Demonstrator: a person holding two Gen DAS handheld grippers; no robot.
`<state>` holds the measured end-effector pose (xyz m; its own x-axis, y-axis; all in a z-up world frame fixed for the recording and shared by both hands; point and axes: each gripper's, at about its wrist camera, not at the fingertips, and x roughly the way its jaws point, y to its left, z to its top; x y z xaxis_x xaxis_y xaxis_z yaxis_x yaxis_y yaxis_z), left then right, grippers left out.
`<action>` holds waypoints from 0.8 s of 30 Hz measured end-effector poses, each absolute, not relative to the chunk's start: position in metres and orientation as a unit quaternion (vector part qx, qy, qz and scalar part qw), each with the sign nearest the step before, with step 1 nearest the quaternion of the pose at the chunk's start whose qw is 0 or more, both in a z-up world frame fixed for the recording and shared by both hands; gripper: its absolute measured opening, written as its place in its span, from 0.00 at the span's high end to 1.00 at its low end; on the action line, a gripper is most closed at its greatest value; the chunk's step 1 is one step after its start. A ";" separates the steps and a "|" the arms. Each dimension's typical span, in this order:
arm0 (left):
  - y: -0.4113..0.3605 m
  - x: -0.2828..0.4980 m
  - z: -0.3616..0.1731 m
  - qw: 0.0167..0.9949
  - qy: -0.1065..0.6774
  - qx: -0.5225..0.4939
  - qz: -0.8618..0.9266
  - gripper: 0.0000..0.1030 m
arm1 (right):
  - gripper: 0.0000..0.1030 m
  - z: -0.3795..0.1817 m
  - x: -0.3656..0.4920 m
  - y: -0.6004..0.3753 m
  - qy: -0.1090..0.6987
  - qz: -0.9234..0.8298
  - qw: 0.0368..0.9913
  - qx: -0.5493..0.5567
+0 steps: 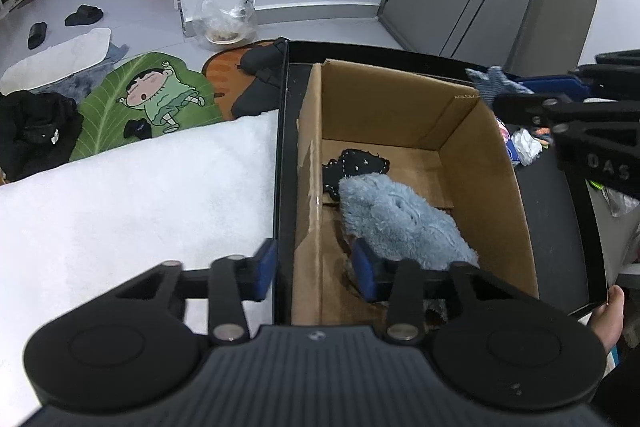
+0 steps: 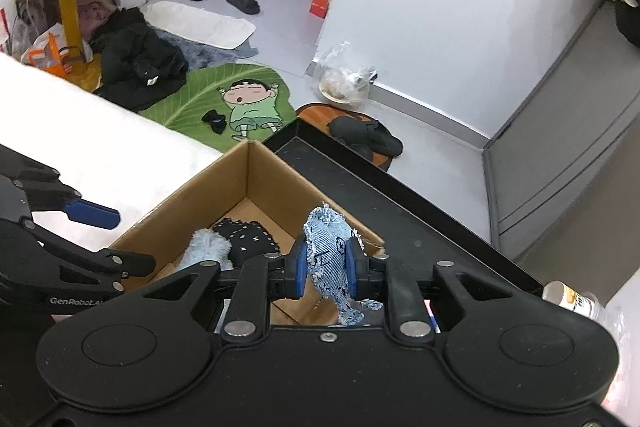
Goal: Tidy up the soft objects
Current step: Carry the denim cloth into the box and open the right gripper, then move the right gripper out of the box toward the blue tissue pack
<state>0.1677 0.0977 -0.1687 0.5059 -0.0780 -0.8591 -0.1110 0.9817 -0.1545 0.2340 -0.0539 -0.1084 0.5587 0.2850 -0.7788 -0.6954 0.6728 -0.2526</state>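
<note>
- Right gripper [image 2: 326, 269] is clamped on the denim piece [image 2: 330, 259]; the frayed cloth sticks up above the blue pads and hangs below them.
- It sits over the near right corner of the cardboard box [image 2: 248, 167], roughly at rim height. From the left wrist view it is at the box's right wall, cloth tip [image 1: 494, 81] poking out past the pads.
- Step in hand, as I read it: drop the denim into the box.
- Move inward first so the hanging tail clears the cardboard rim, then lower before you let go. Release too high and the light cloth may catch on the wall or land on the black tray [image 2: 400, 203].
- Aim for the bare floor at the far end of the box; the near end is already taken.
- Left gripper [image 1: 316, 273] is wide and holds nothing. It straddles the box's left wall, one pad over the white bedding [image 1: 140, 195], the other touching the blue plush [image 1: 396, 219].
- Keep the left one clear of the drop path, or use it to steady the wall if the box shifts.
- Count in the box: one fluffy blue plush, one black dotted fabric item [image 1: 358, 165] just behind it and touching it.
- Count in hand: one denim piece.
- More small colourful items [image 1: 524, 143] lie beyond the right wall; too hidden to count.
</note>
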 end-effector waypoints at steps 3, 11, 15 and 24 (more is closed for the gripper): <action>0.099 0.168 -0.171 0.861 0.498 -0.097 0.010 0.79 | 0.81 -0.114 0.232 -0.046 0.367 0.295 0.832 -0.292; 0.100 0.168 -0.174 0.858 0.504 -0.099 0.010 0.91 | 0.80 -0.138 0.233 -0.021 0.367 0.295 0.799 -0.375; 0.102 0.170 -0.174 0.852 0.513 -0.104 0.009 0.91 | 0.64 -0.141 0.230 -0.015 0.364 0.295 0.789 -0.399; 0.098 0.179 -0.173 0.832 0.547 -0.092 -0.004 0.90 | 0.55 -0.125 0.231 -0.042 0.387 0.292 0.796 -0.363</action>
<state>0.1795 0.0983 -0.1733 0.4008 -0.1065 -0.9100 -0.0946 0.9831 -0.1568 0.2311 -0.0418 -0.1248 0.5299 0.1839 -0.8279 -0.7462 0.5650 -0.3521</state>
